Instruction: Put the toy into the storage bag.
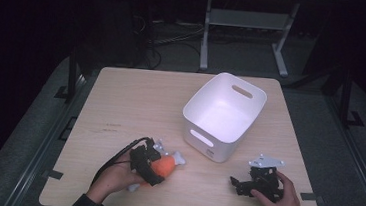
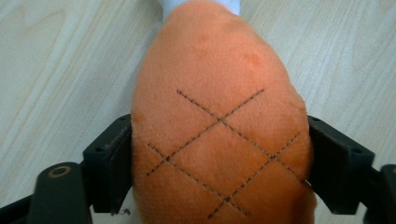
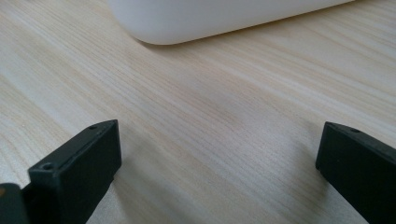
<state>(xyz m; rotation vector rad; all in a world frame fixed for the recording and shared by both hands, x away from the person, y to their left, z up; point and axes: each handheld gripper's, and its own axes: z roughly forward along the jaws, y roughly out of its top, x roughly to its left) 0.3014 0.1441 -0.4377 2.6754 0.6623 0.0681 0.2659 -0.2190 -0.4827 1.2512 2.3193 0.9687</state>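
Note:
An orange plush drumstick (image 1: 166,166) with crossed stitching and a white bone end (image 1: 180,158) lies on the wooden table (image 1: 135,104) at the front left. My left gripper (image 1: 153,169) straddles it. In the left gripper view both black jaws touch the sides of the plush drumstick (image 2: 219,116), which bulges between them, so my left gripper (image 2: 219,163) is shut on it. My right gripper (image 1: 242,184) rests low over the table at the front right. There my right gripper (image 3: 219,158) stands open with bare wood between its jaws.
A white plastic bin (image 1: 207,143) with handle slots stands in the middle right of the table, its inside empty. Its rounded corner (image 3: 210,18) lies just beyond my right gripper. Table legs and cables lie on the dark floor behind the table.

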